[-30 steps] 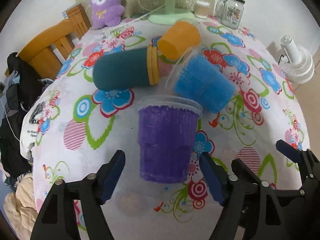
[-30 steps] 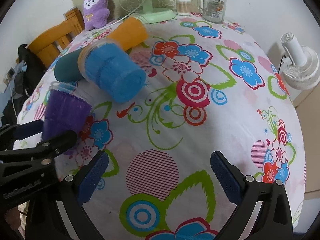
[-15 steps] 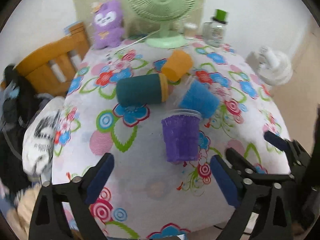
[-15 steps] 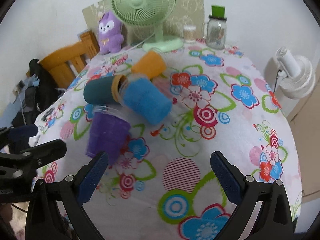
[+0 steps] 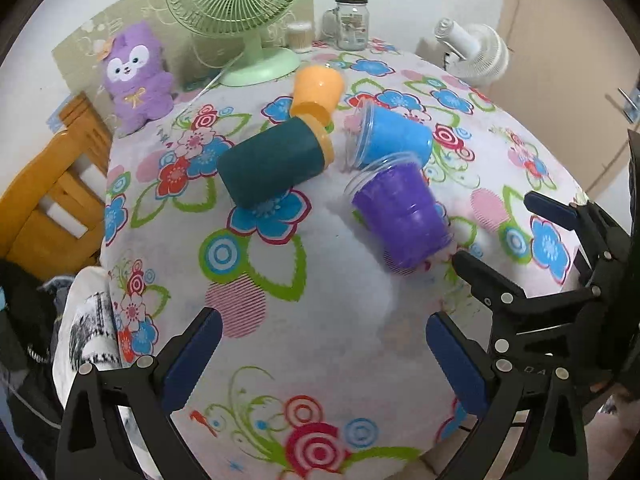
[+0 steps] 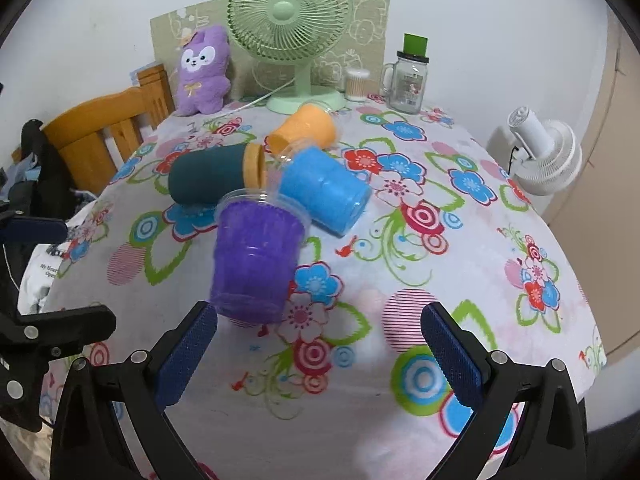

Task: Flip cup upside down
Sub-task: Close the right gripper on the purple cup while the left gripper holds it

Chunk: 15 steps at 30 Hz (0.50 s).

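A purple cup (image 5: pixel 400 216) (image 6: pixel 256 256) stands upright, mouth up, on the flowered tablecloth (image 5: pixel 304 320). A blue cup (image 5: pixel 390 140) (image 6: pixel 324 196), a dark teal cup (image 5: pixel 276 164) (image 6: pixel 216 178) and an orange cup (image 5: pixel 318 88) (image 6: pixel 302 132) lie on their sides behind it. My left gripper (image 5: pixel 320 356) is open and empty, well short of the purple cup. My right gripper (image 6: pixel 320 356) is open and empty, just in front of the purple cup; it also shows at the right of the left wrist view (image 5: pixel 520 248).
A green desk fan (image 6: pixel 290 40), a purple plush toy (image 6: pixel 202 72), a glass jar with a green lid (image 6: pixel 408 76) and a small cotton-swab tub (image 6: pixel 357 84) stand at the table's back. A wooden chair (image 6: pixel 108 136) is at left, a white fan (image 6: pixel 540 152) at right.
Both grippers have pulled back and up from the table, so the cups look smaller and farther. The left gripper, earlier on both sides of the purple cup, is now clear of it.
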Tool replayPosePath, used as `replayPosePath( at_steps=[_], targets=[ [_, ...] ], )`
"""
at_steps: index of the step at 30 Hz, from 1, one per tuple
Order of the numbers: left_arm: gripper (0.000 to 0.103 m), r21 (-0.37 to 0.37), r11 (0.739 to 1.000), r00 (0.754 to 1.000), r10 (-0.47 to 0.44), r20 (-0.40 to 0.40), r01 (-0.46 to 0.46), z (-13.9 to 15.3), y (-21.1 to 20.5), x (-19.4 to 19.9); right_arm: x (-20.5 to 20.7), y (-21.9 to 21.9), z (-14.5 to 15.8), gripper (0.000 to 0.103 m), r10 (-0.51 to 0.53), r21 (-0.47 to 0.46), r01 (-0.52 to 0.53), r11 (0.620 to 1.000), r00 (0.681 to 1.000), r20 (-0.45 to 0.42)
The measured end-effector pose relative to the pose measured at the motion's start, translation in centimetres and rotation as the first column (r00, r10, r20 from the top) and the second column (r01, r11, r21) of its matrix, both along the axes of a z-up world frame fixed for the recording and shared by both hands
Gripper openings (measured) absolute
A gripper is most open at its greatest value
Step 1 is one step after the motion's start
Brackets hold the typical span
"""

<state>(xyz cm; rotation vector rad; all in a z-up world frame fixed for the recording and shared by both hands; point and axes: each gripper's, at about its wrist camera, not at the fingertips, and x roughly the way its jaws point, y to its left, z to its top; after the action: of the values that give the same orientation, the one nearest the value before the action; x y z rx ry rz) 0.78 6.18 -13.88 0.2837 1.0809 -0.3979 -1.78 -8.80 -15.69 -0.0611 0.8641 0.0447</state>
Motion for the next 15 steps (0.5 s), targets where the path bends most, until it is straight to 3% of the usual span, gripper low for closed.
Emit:
replayPosePath(
  at_steps=[6,9,15],
  targets=[
    [0.103,0.007,0.998,0.998,-0.055,-0.018,0.055,-2.6,1.3,0.6,0.0,2.1,-1.8,0.102,0.001,0.018,-0.002,1.0,1.0,0.018],
    [0.103,0.022,0.996,0.996,-0.091,-0.008,0.092,-3.7,1.2,0.8,-0.2,2.9,-2.8,0.096,-0.008,0.005,0.007,1.0,0.999,0.043],
    [0.103,0.011,0.994,0.994,-0.108,-0.009,0.108,-4.3,1.2,1.0,-0.2,2.9,-4.0,0.092,-0.058,0.028,0.056,0.998,0.996,0.063]
  ],
)
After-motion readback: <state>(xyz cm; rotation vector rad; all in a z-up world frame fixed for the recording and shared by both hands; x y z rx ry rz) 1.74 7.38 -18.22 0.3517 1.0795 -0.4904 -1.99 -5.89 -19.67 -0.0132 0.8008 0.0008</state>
